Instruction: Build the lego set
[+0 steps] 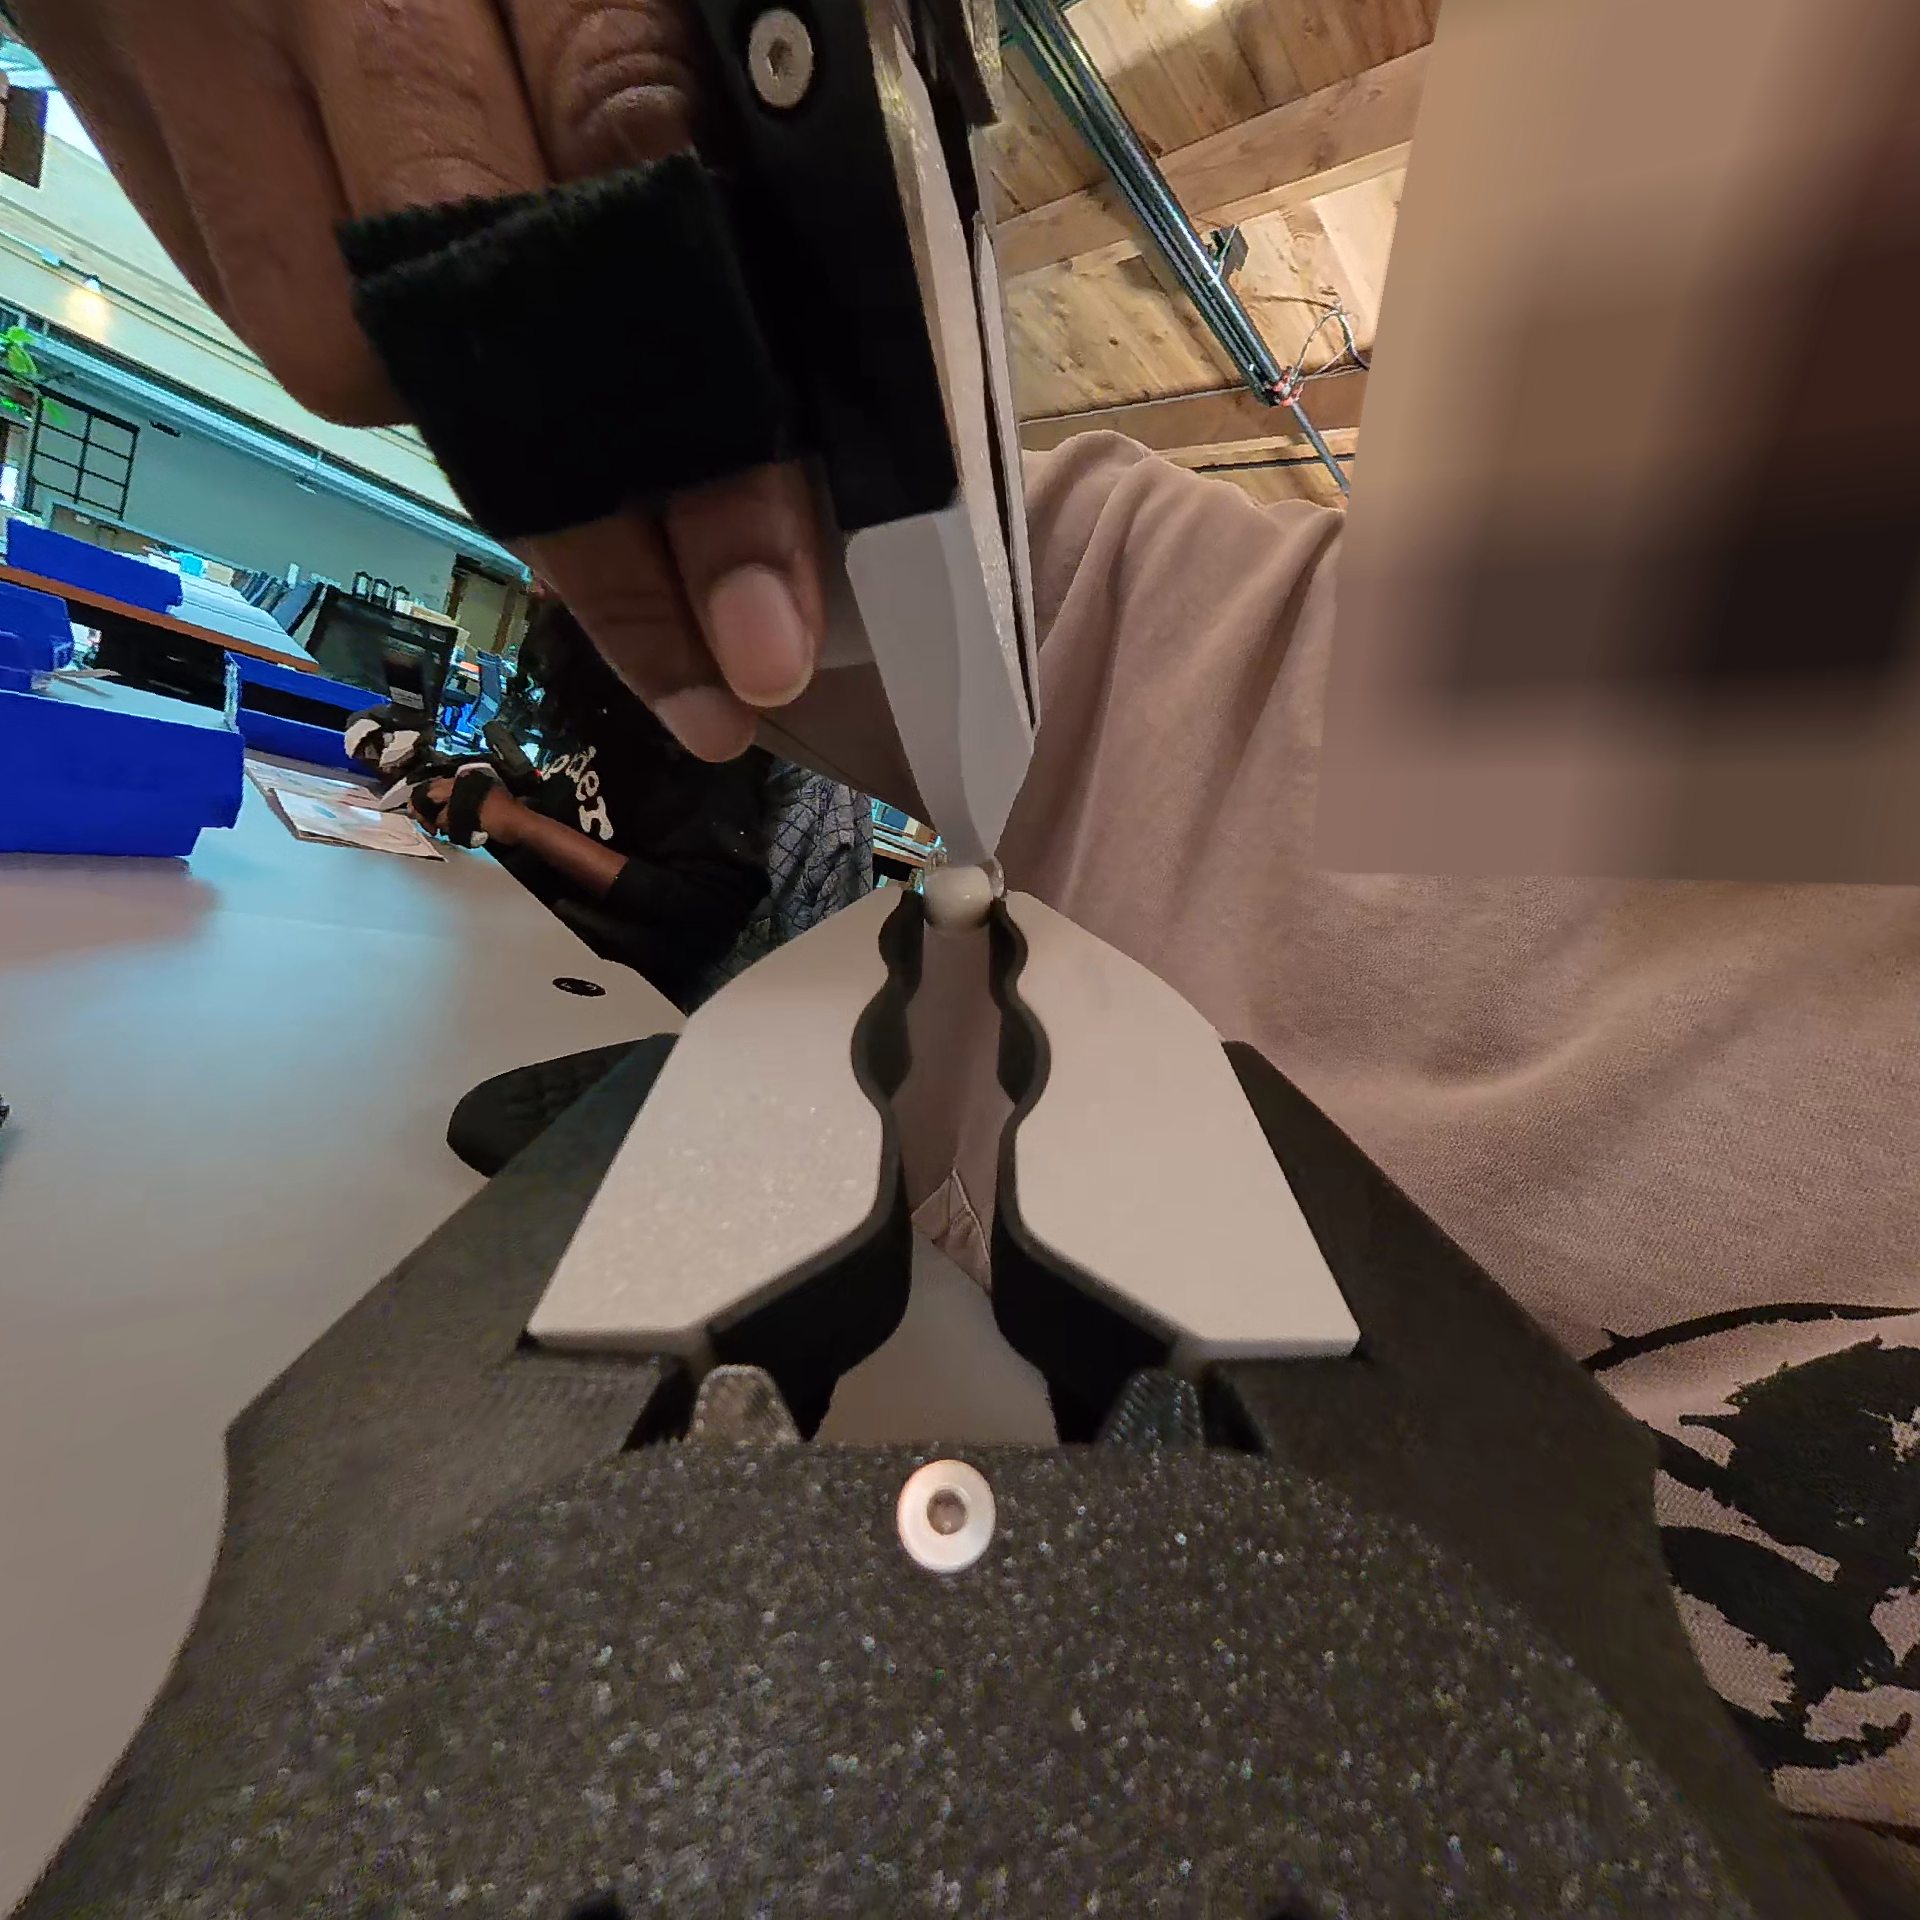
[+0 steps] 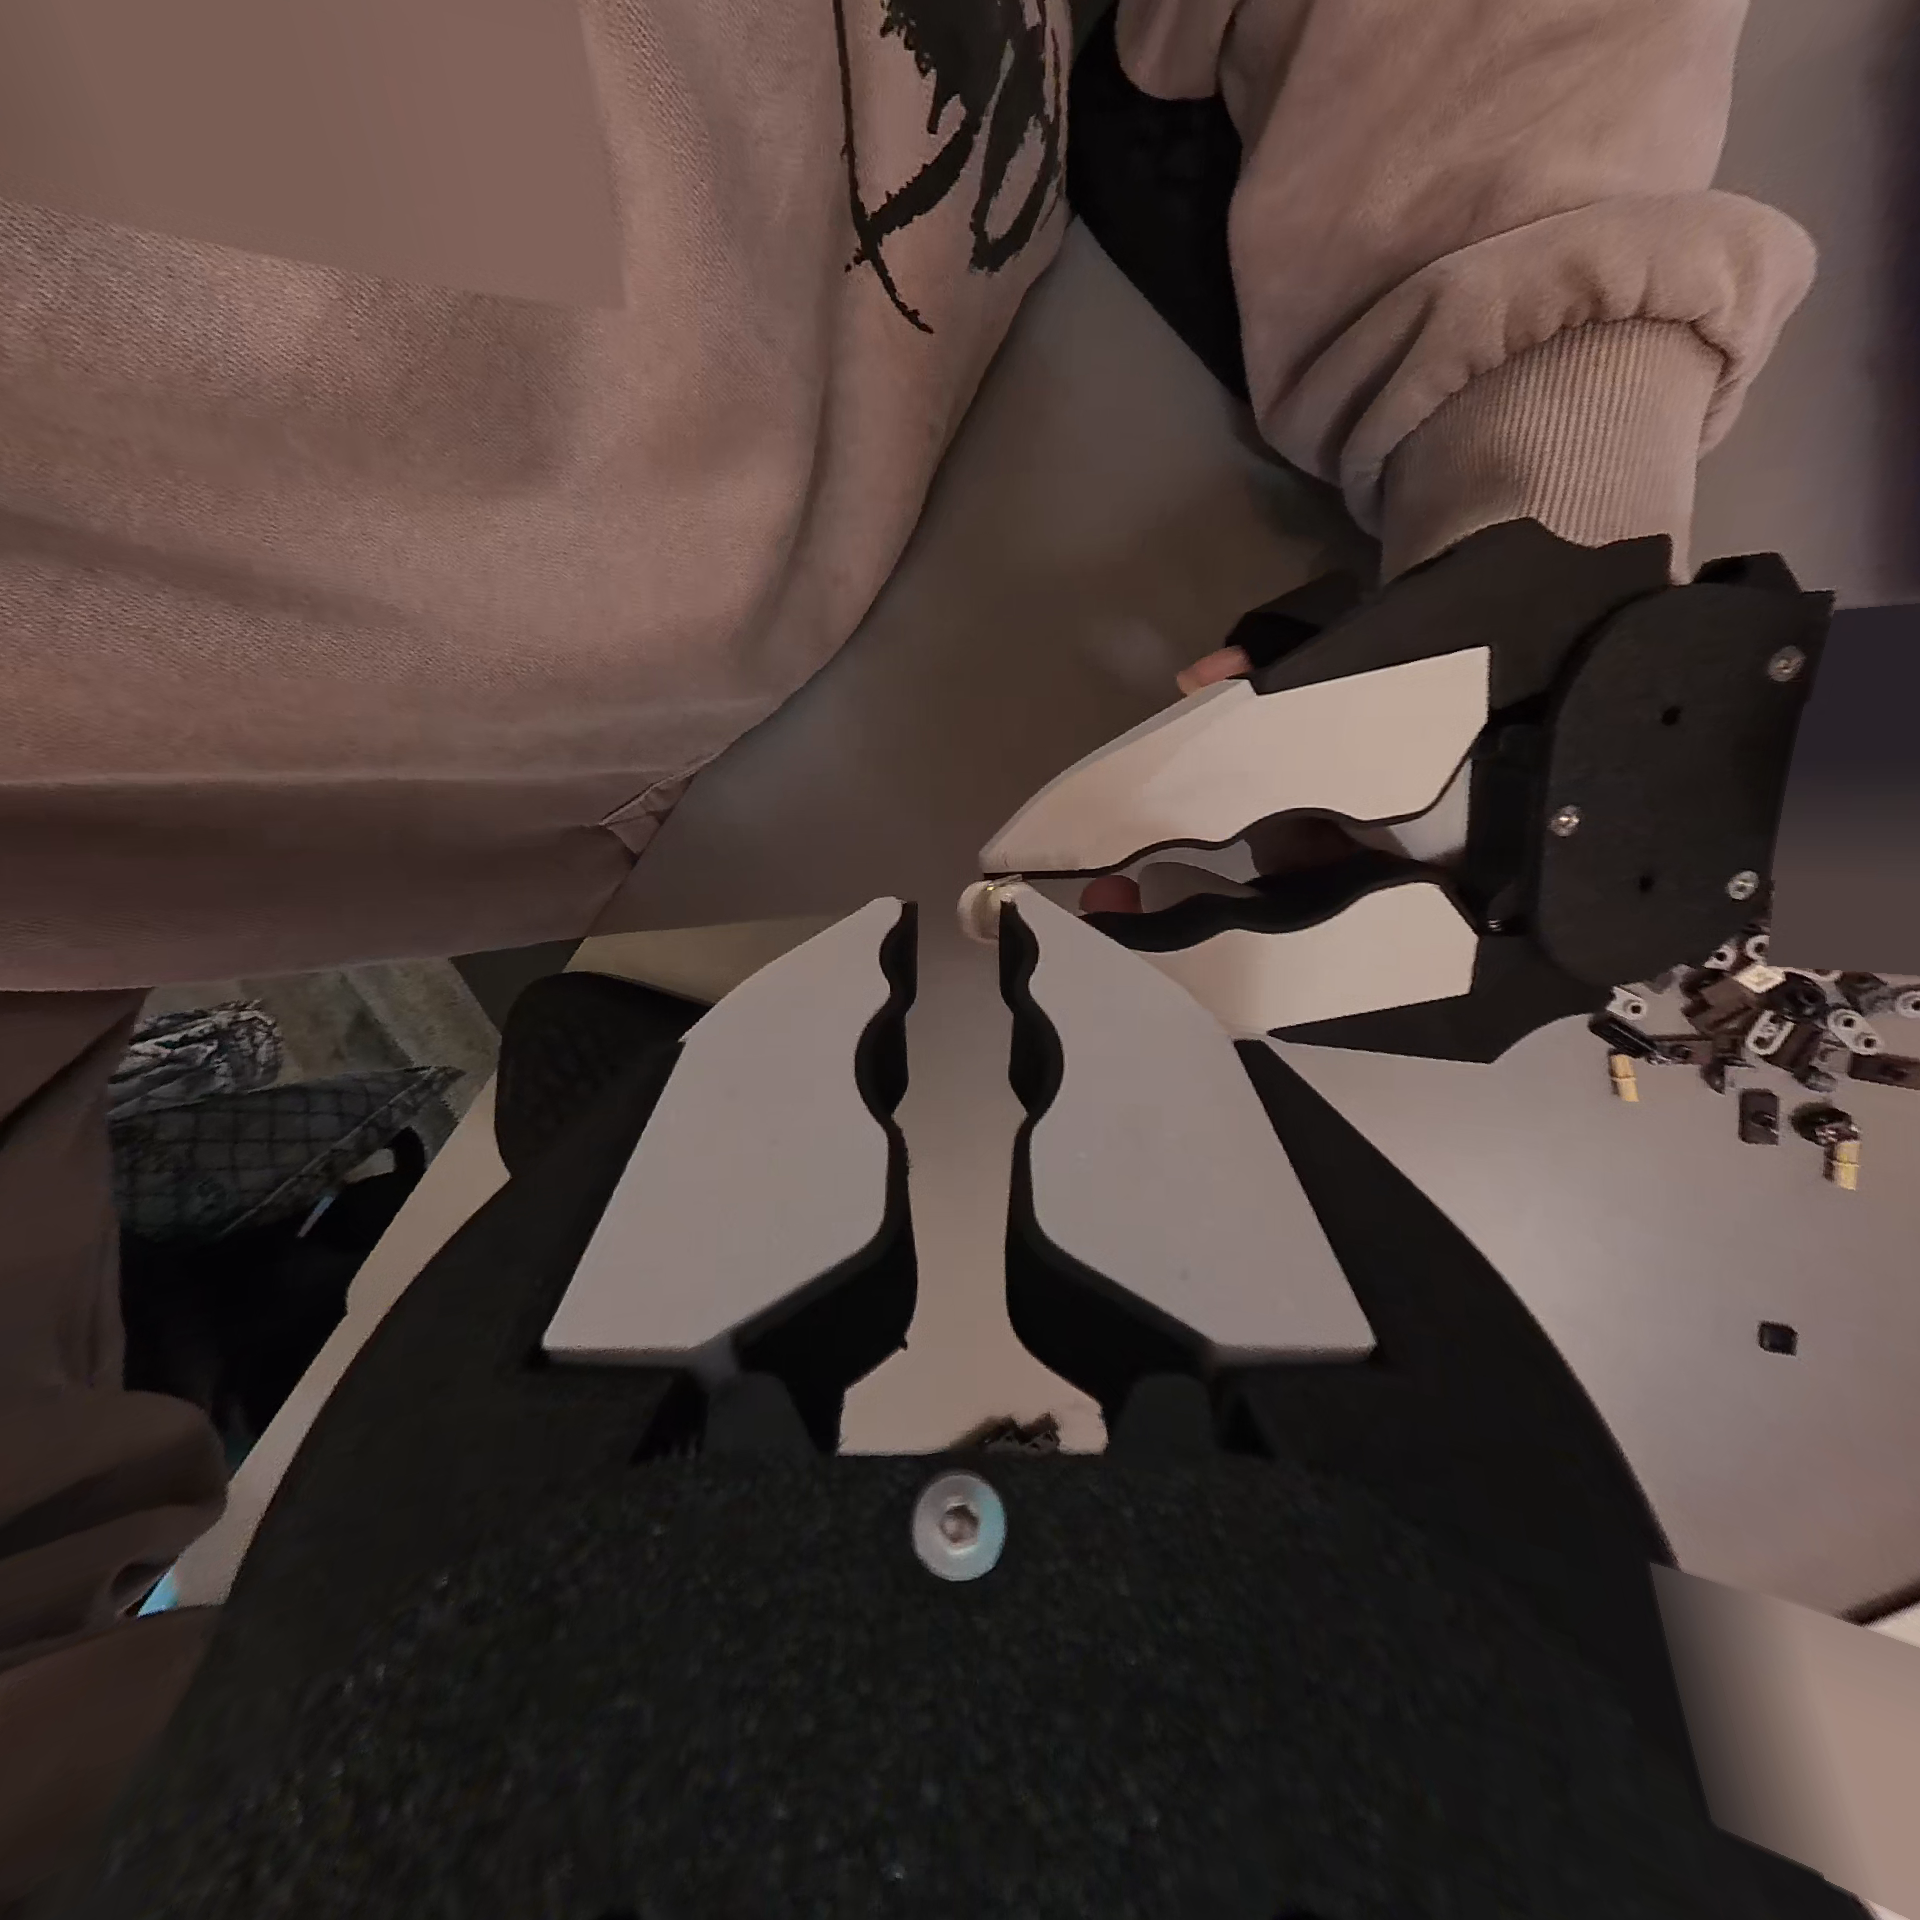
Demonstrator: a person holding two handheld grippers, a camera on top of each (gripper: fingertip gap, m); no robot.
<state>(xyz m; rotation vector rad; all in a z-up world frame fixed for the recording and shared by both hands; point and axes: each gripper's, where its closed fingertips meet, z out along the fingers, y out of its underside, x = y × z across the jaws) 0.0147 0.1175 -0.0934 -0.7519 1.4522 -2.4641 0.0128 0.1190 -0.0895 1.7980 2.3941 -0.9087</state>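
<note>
My left gripper [image 1: 958,916] is shut on a small grey round Lego piece [image 1: 954,896], pinched at its fingertips and held in the air in front of a person's beige sweatshirt. My right gripper [image 1: 985,847] comes down from above, held by a hand, and its tips touch the top of the piece. In the right wrist view my right gripper [image 2: 954,914] has a narrow gap between its fingers. The piece [image 2: 975,909] sits against its right fingertip. The left gripper [image 2: 1000,883] enters there from the right; its lower fingertip is hidden.
A pile of small dark, grey and tan Lego parts [image 2: 1745,1023] lies on the grey table [image 2: 1455,1299], with one loose black piece [image 2: 1779,1337]. Blue bins [image 1: 104,769], a booklet [image 1: 353,821] and another seated person [image 1: 623,821] are at the far left. The tips of both grippers are at nearly the same place.
</note>
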